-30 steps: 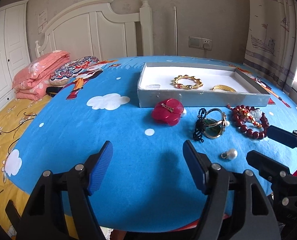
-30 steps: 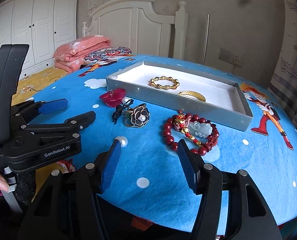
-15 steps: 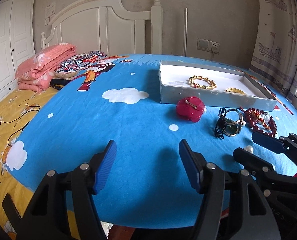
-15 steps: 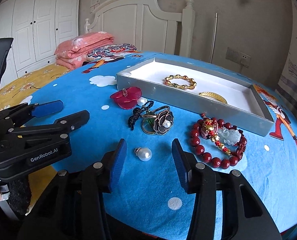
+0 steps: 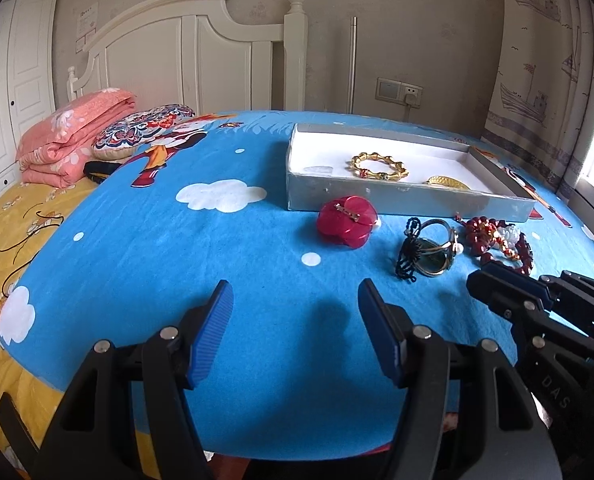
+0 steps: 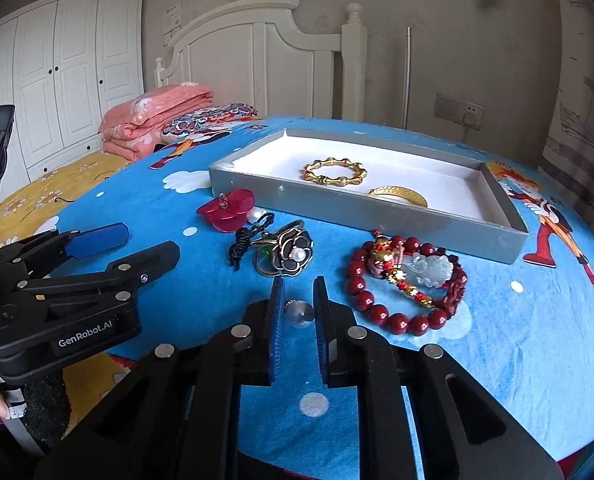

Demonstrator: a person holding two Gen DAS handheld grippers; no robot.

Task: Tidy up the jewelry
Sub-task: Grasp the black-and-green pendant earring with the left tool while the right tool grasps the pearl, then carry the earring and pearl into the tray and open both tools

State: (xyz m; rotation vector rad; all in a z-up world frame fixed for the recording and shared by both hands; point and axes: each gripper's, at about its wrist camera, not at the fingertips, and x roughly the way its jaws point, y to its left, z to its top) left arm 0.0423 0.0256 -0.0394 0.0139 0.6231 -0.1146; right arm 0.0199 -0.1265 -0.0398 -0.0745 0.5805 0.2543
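I read "GenRobot.AI" on my left gripper (image 6: 125, 246), spread wide at the frame's left over the blue cloth (image 6: 517, 344). My right gripper (image 6: 299, 294), bottom center, has its jaws narrowed around the pearl earring (image 6: 300, 314); I can't tell if they touch. The gray tray (image 6: 377, 208) sits above center.
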